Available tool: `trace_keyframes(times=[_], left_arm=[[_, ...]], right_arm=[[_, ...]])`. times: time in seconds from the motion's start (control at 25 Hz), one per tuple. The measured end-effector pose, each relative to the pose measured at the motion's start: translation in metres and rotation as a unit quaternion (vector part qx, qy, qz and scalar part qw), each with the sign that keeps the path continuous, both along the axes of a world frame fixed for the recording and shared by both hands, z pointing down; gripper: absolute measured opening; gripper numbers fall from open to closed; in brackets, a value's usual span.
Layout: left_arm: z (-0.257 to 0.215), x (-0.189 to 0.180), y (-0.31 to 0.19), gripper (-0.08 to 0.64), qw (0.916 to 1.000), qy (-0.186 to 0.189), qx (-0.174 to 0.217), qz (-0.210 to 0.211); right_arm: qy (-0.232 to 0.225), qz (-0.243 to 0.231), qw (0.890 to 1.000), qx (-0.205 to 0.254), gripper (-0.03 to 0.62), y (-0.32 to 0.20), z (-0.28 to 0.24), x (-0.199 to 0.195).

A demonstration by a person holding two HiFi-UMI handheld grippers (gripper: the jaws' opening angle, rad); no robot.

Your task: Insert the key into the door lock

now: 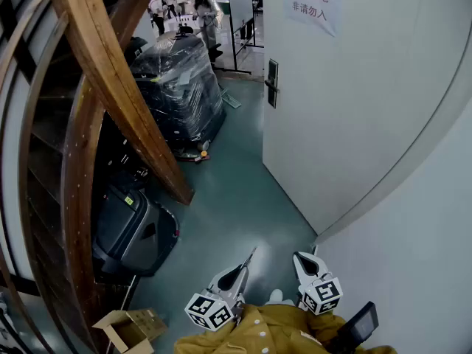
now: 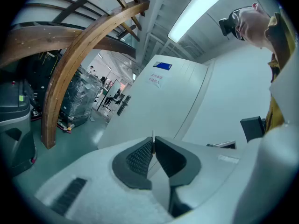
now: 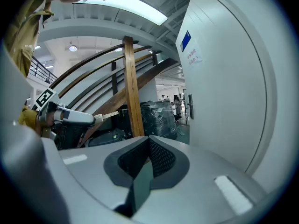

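A thin metal key (image 2: 153,135) sticks out from between the jaws of my left gripper (image 2: 153,142), which is shut on it. In the head view this gripper (image 1: 242,268) is low at the centre, with the key (image 1: 251,255) pointing ahead over the green floor. The white door (image 1: 346,102) stands ahead on the right. Its dark lock plate and handle (image 1: 271,83) sit on the door's far left edge, well away from both grippers. The same lock plate (image 2: 124,104) shows in the left gripper view. My right gripper (image 1: 304,260) is shut and empty, next to the left one.
Curved wooden stair beams (image 1: 103,72) fill the left side. A plastic-wrapped machine (image 1: 181,87) and a black floor machine (image 1: 133,231) stand under them. A cardboard box (image 1: 125,329) lies at the bottom left. A curved white wall (image 1: 413,249) runs close on the right. People stand far off past the door.
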State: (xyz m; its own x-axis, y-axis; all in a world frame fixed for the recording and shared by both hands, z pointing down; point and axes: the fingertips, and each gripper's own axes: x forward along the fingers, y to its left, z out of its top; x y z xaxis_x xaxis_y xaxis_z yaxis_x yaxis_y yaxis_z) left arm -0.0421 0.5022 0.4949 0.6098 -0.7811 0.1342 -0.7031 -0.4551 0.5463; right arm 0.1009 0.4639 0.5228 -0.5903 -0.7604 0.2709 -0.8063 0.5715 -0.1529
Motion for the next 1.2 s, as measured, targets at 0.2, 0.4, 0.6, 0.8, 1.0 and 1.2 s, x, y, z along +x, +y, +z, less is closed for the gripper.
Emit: trace_keyframes(times=[0.2, 0.4, 0.6, 0.8, 1.0, 1.2], left_arm=[[0.003, -0.003, 0.0, 0.026, 1.0, 0.004, -0.005, -0.001], [0.003, -0.003, -0.003, 0.026, 0.9999, 0.007, -0.005, 0.007], [0.0, -0.006, -0.007, 0.026, 0.9999, 0.011, -0.003, 0.011], [0.001, -0.017, -0.009, 0.026, 0.9998, 0.015, -0.003, 0.01], [0.008, -0.045, 0.0, 0.026, 0.9997, 0.018, -0.016, 0.008], [0.018, -0.075, -0.006, 0.026, 0.9996, 0.024, -0.012, 0.005]], right_arm=[[-0.001, -0.001, 1.0, -0.007, 0.005, 0.002, 0.004, -0.002], [0.001, 0.003, 1.0, -0.007, 0.005, 0.0, 0.004, -0.002], [-0.028, -0.01, 1.0, 0.007, 0.005, -0.005, -0.008, -0.011], [-0.036, -0.021, 0.999, 0.012, 0.005, -0.008, -0.011, -0.026], [-0.054, -0.043, 0.998, -0.012, 0.005, 0.001, -0.002, -0.058], [-0.039, -0.034, 0.999, -0.005, 0.005, -0.003, 0.005, -0.078]])
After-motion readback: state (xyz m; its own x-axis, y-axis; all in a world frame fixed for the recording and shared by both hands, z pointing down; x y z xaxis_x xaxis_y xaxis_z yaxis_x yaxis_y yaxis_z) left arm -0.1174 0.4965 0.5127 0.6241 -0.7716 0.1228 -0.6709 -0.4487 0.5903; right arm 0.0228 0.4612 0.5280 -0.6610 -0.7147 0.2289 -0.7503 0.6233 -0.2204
